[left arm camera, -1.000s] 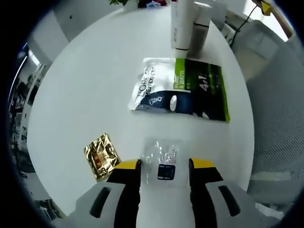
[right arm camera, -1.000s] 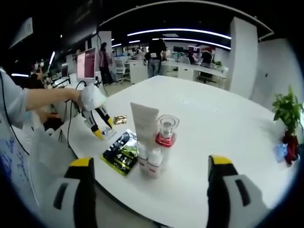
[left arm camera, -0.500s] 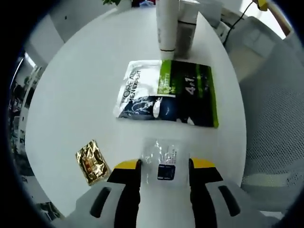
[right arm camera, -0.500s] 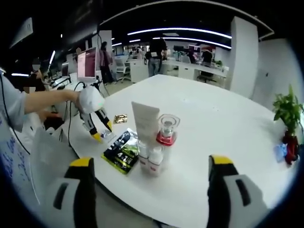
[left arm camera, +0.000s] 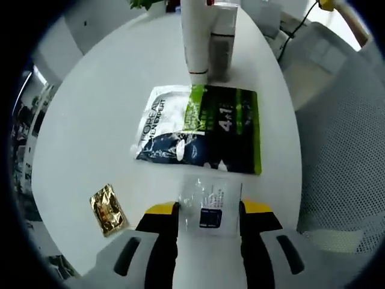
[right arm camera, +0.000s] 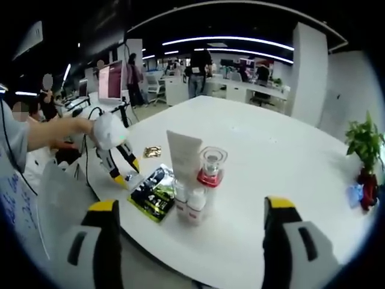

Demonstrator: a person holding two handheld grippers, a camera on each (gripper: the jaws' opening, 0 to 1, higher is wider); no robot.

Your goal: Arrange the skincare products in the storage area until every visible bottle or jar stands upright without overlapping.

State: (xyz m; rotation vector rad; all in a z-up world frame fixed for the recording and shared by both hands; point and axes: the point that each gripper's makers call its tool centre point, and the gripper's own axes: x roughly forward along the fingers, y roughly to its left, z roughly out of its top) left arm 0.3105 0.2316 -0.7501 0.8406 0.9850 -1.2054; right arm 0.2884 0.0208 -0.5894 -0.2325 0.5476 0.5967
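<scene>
One flat clear sample sachet, dark label, between left tool jaws.

The left gripper points down at the table, its two yellow-tipped jaws parted with a clear gap between them. In the right gripper view the left gripper hangs from a white-gloved hand on an outstretched arm in a grey sleeve. The right gripper is held level, jaws spread wide apart, nothing between them.
</scene>
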